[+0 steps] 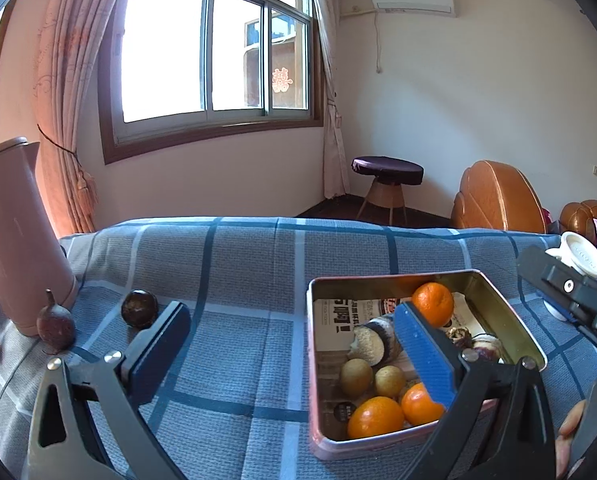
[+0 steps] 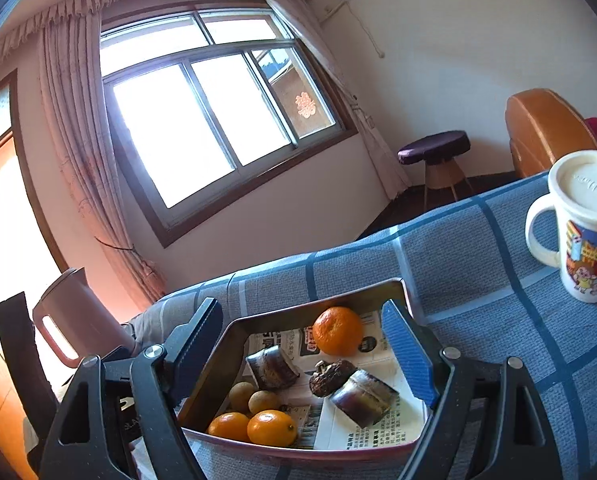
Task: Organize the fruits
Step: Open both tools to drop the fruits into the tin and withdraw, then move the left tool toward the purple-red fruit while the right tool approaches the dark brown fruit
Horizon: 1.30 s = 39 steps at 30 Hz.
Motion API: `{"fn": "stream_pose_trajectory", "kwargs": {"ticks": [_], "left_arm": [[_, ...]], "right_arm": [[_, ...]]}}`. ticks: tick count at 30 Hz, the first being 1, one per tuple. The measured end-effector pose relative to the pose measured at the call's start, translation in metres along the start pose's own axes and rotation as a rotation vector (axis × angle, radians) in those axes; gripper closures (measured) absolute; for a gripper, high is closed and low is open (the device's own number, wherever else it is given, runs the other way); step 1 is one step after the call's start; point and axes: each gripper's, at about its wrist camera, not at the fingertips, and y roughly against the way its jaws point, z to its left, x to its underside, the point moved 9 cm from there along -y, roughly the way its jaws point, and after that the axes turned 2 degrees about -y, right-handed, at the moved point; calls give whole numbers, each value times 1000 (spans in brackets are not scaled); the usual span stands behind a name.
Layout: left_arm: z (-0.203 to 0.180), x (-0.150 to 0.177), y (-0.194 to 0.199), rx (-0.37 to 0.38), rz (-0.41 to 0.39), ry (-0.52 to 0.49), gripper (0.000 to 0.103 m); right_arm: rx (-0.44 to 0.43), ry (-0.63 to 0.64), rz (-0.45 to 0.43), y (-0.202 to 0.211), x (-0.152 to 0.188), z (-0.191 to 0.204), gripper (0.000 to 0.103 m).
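A metal tin (image 1: 313, 360) lined with newspaper sits on the blue checked cloth and shows in the right wrist view (image 2: 218, 360) too. It holds three oranges (image 1: 433, 304) (image 2: 337, 330), two small brown fruits (image 1: 356, 376) (image 2: 263, 401), sugarcane pieces (image 1: 378, 344) (image 2: 364, 398) and a wrinkled dark fruit (image 2: 330, 376). Two dark passion fruits (image 1: 139, 308) lie on the cloth at the left, outside the tin. My left gripper (image 1: 294, 344) is open and empty, left of the tin. My right gripper (image 2: 302, 344) is open and empty above the tin.
A pink kettle (image 1: 14, 232) (image 2: 78, 312) stands at the table's left end. A white lidded mug (image 2: 586, 232) (image 1: 578, 256) stands at the right. Beyond the table are a stool (image 1: 386, 176) and brown sofa backs (image 1: 498, 196).
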Motion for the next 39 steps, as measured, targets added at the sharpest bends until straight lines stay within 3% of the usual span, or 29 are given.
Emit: {"fn": "stream_pose_trajectory", "kwargs": {"ticks": [4,9,13,25,33,39], "left_arm": [[19,0,2,-83,-33,-5,0],[32,4,2,-131,-49,9,0],[32,8,-1,-172,-53,-31,0],[33,12,8,-144,-46,-19,0],[44,16,16,-157,-47,-8,0],[54,19,20,-166,-45,-24,0]], "right_arm": [[126,109,-137,17,-12,3,17],[206,171,-190,25,-13,7,15],[216,185,-173,22,-10,8,15],[241,183,-182,31,-2,16,15],[271,123,-179,37,5,18,15],[266,147,-158,31,14,36,15]]}}
